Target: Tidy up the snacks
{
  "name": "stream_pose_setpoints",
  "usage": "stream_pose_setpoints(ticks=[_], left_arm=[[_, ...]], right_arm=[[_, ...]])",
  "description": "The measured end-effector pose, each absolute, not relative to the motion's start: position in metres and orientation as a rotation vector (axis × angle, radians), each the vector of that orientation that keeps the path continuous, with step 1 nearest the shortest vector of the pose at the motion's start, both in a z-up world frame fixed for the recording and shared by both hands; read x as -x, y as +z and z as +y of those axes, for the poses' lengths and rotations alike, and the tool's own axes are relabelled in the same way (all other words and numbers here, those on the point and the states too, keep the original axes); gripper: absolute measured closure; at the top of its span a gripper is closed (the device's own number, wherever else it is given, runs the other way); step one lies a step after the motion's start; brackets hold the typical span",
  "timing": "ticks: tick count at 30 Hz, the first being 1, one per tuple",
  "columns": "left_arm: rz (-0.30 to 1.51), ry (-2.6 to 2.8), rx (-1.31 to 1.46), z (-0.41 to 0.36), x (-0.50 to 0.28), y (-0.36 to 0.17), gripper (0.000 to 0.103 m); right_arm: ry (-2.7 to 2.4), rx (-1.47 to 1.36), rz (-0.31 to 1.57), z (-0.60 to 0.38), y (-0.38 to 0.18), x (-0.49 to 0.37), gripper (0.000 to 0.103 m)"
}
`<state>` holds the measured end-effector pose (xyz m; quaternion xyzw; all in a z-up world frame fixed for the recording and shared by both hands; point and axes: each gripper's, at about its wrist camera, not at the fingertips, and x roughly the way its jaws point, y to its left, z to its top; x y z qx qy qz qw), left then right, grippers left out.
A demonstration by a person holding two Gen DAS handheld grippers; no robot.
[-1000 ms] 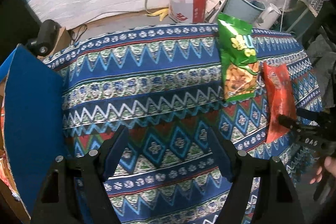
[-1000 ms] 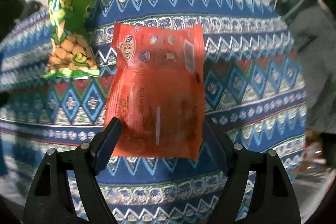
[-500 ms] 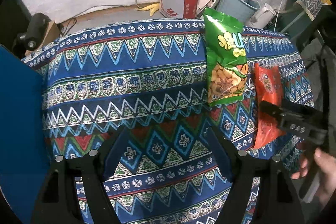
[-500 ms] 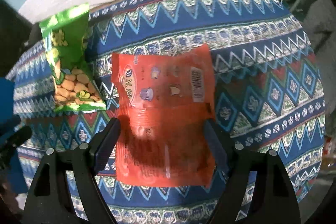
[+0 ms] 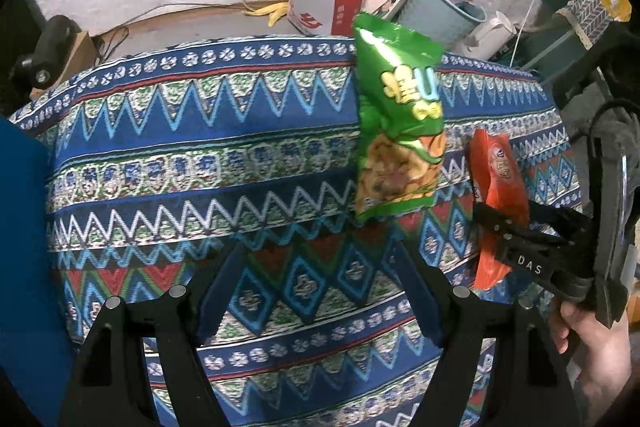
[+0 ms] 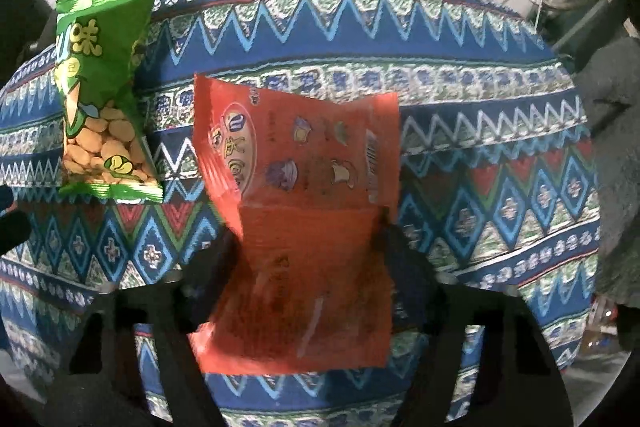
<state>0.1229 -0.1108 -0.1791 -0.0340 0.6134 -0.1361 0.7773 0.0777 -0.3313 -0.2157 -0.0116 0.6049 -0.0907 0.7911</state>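
Observation:
A green snack bag lies flat on the patterned tablecloth. Just right of it is a red snack bag. My right gripper points down over the red bag's near half. Its jaws are closing, the pads press the bag's two side edges, and the bag buckles upward. My left gripper hangs open over bare cloth, below and left of the green bag, with nothing between its fingers.
A blue board stands at the table's left edge. Behind the table, on the floor, are a red-and-white bag, a teal bucket and a white kettle. A person's hand holds the right gripper.
Both grippers have come lower and nearer the bags. The right jaws have narrowed onto the red bag, whose near half has creased and risen. The left jaws keep the same width.

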Motion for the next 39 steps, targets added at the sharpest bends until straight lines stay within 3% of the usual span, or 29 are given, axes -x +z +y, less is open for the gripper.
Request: stream_pose_setpoints(ticks=[1,2,5,11,26,28,30,35,39], left_arm=[[1.329,-0.299,0.085,-0.113,-0.124,-0.178,0.025],[1.33,-0.303,0.094,-0.115,-0.124,-0.177,0.025],[1.327,-0.312,0.124,-0.122,-0.13,-0.173,0.022],[1.301,-0.288,0.146,-0.141,-0.148,-0.165,0.017],[1.326,-0.245,0.131,-0.174,-0.182,-0.193,0.017],[1.324,-0.254,0.132,-0.174,-0.182,-0.196,0.024],[1.328,-0.272,0.101,-0.177,-0.181,-0.198,0.046],[1.324,-0.282,0.073,-0.175,-0.178,-0.198,0.054],[1.297,-0.296,0.03,-0.17,-0.173,-0.189,0.071]], right_arm=[[-0.186,0.026,1.297,-0.337,-0.207,-0.073,0.056],[-0.175,0.022,1.297,-0.338,-0.203,-0.073,0.064],[-0.153,0.014,1.293,-0.345,-0.198,-0.074,0.074],[-0.122,0.042,1.281,-0.354,-0.175,-0.088,0.076],[-0.072,0.135,1.234,-0.363,-0.132,-0.119,0.076],[-0.062,0.133,1.234,-0.361,-0.135,-0.119,0.076],[-0.051,0.129,1.236,-0.358,-0.137,-0.118,0.076],[-0.039,0.131,1.233,-0.352,-0.139,-0.116,0.076],[-0.039,0.137,1.227,-0.346,-0.139,-0.115,0.076]])
